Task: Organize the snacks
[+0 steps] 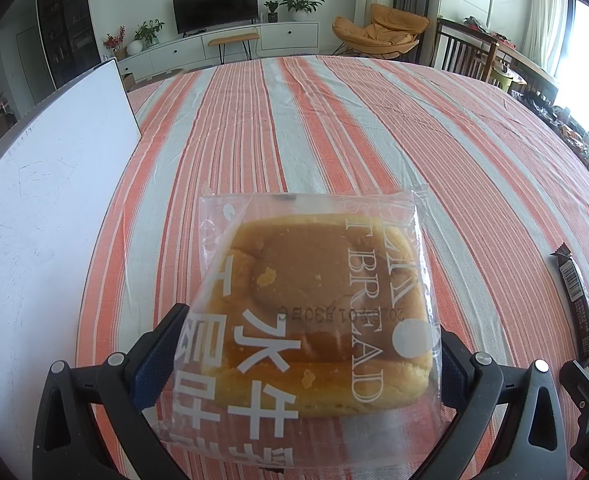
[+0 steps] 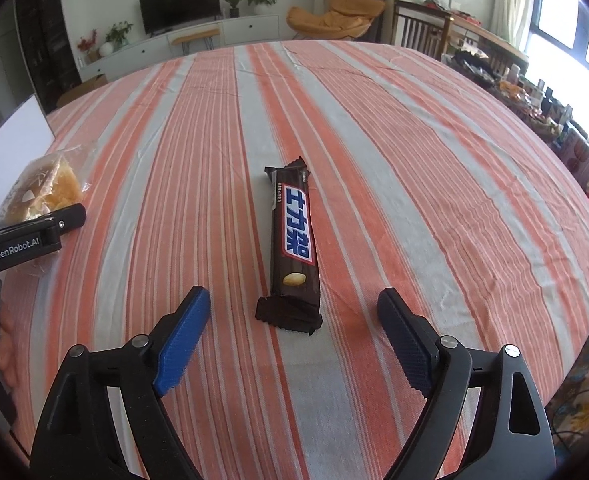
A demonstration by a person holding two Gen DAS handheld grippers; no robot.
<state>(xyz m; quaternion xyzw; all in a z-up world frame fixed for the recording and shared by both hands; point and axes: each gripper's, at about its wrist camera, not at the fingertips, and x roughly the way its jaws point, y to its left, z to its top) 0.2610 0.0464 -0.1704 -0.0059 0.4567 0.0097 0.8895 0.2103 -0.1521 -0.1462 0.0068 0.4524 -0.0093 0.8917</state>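
A bread bun in a clear printed wrapper [image 1: 314,320] sits between the fingers of my left gripper [image 1: 314,344], which is shut on it and holds it over the striped tablecloth. The bun also shows at the left of the right wrist view [image 2: 42,192]. A brown chocolate bar [image 2: 294,240] lies on the cloth, just ahead of my right gripper [image 2: 294,324]. That gripper is open and empty, its blue pads [image 2: 182,344] either side of the bar's near end. The bar shows at the right edge of the left wrist view [image 1: 576,300].
The table carries an orange and grey striped cloth [image 1: 374,128]. A white board [image 1: 46,208] lies along the table's left side. A TV unit, plants and an orange chair stand beyond the far edge. Cluttered shelves line the right side.
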